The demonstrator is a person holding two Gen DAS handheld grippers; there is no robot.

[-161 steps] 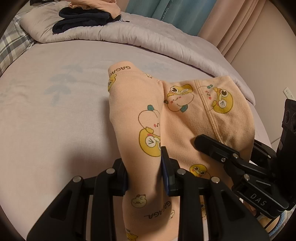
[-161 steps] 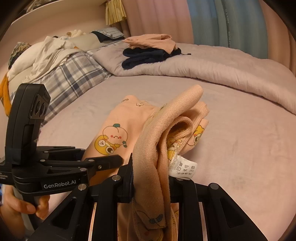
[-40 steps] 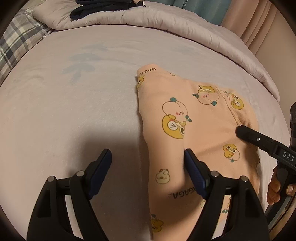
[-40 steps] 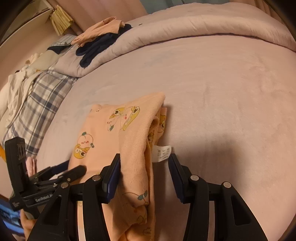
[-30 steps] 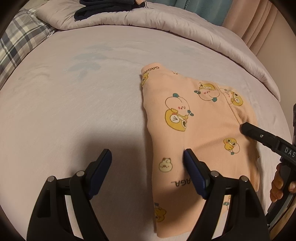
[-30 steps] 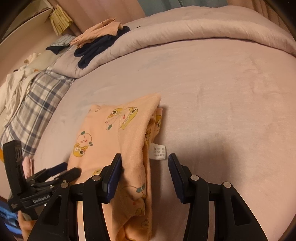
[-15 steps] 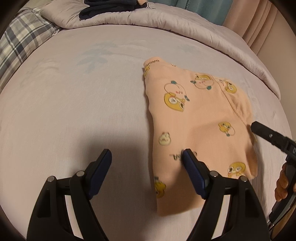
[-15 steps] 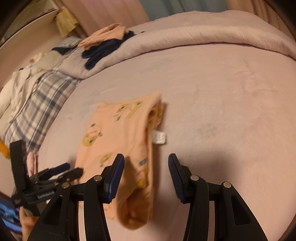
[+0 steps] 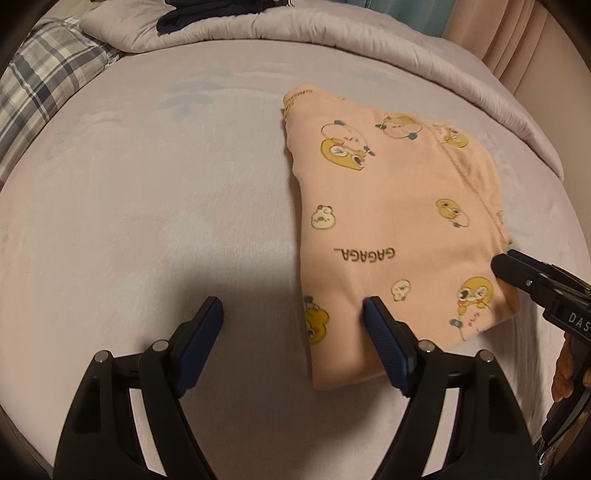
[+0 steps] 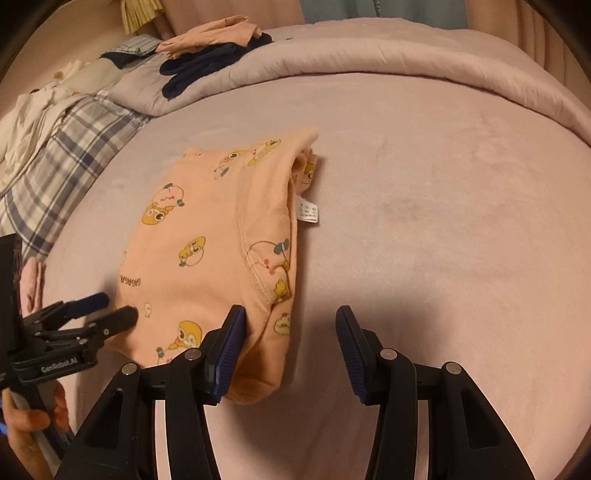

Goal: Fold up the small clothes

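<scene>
Peach garment [image 9: 391, 229] lies folded flat on the bed [image 9: 147, 184]; left gripper [image 9: 293, 317] and right gripper [image 10: 290, 326] fingers stand apart, gripping nothing. Judged near done: perhaps one more fold, then stacking

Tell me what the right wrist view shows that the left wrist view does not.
Only the right wrist view shows the white care label sticking out at the garment's right edge, and a peach garment on the dark clothes. Only the left wrist view shows the teal curtain. Both show the folded peach pyjamas flat on the bed, the dark clothes on the duvet, and both tongs open, holding nothing.
</scene>
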